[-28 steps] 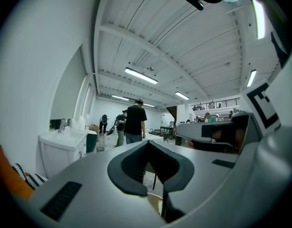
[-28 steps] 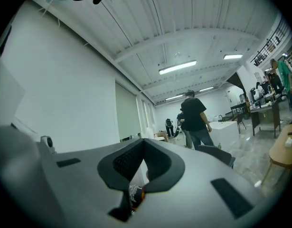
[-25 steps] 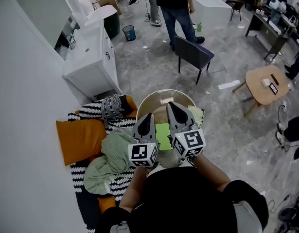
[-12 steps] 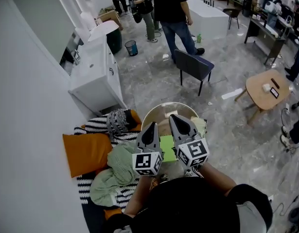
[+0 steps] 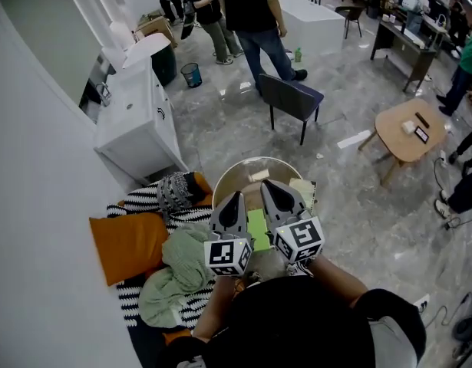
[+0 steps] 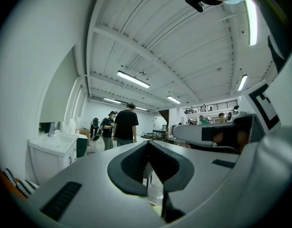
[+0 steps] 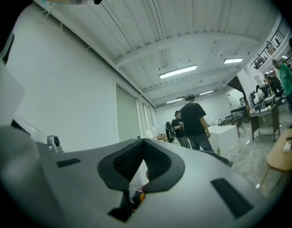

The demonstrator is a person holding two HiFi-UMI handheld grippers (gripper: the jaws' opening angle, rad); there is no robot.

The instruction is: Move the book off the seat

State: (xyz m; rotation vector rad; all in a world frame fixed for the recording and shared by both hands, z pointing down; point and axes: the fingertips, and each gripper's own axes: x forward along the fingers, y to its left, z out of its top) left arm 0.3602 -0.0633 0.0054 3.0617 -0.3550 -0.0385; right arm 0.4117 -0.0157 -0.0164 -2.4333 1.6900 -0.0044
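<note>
In the head view a bright green book point(image 5: 258, 225) lies flat at the near side of a round beige top point(image 5: 255, 176); my two grippers partly cover it. A paler book point(image 5: 305, 191) rests at that top's right rim. My left gripper point(image 5: 234, 198) and right gripper point(image 5: 269, 185) are held side by side above the green book, pointing level and away from me. In the left gripper view the left gripper point(image 6: 148, 144) has its tips together with nothing between them. The right gripper point(image 7: 143, 141) looks the same in its own view. Neither touches the book.
To the left is a striped throw point(image 5: 142, 205) with an orange cushion point(image 5: 124, 245) and a crumpled green cloth point(image 5: 178, 273). A white cabinet point(image 5: 133, 129) stands against the wall. Farther off are a dark chair point(image 5: 291, 98), a wooden side table point(image 5: 408, 129) and several people.
The head camera's view has shifted a little. Both grippers stay shut, side by side over the green book. The people at the back have moved slightly.
</note>
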